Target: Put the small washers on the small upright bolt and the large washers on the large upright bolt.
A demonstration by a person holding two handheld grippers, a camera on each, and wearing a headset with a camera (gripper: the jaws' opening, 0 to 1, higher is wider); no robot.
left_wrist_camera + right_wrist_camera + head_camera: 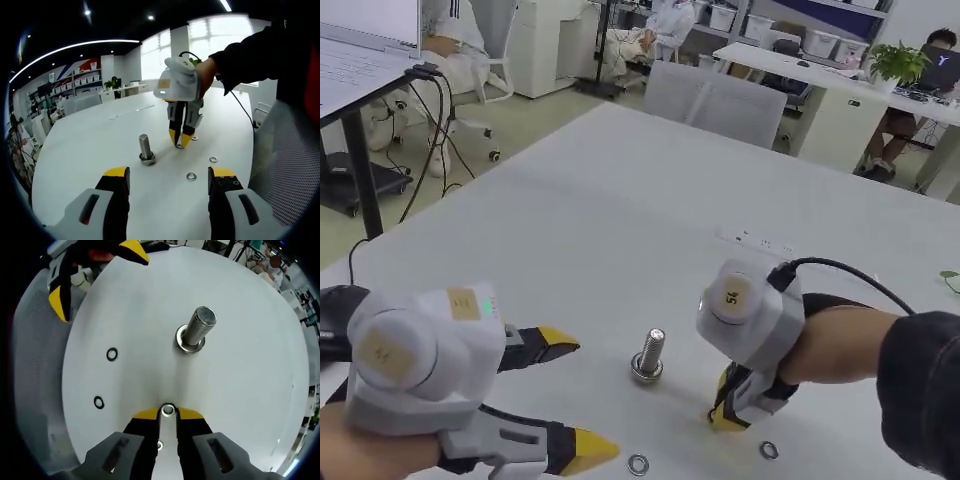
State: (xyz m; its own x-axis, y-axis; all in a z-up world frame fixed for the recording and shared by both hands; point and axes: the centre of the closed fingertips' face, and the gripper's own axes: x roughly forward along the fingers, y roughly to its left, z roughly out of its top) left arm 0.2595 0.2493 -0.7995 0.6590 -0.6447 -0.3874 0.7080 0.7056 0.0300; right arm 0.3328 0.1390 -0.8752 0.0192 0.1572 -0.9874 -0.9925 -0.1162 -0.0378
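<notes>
One upright bolt (196,330), four washers (112,354) off it.

Head view: high, facing forward and down across white counter (620,200).
Left gripper view: low, near counter level, facing along it toward right gripper (180,142).
Right gripper view: close, facing steeply down onto counter, small washer (168,410) at own tips.
Shared by all three: upright bolt (648,355), loose washers (638,464) beside it.
</notes>
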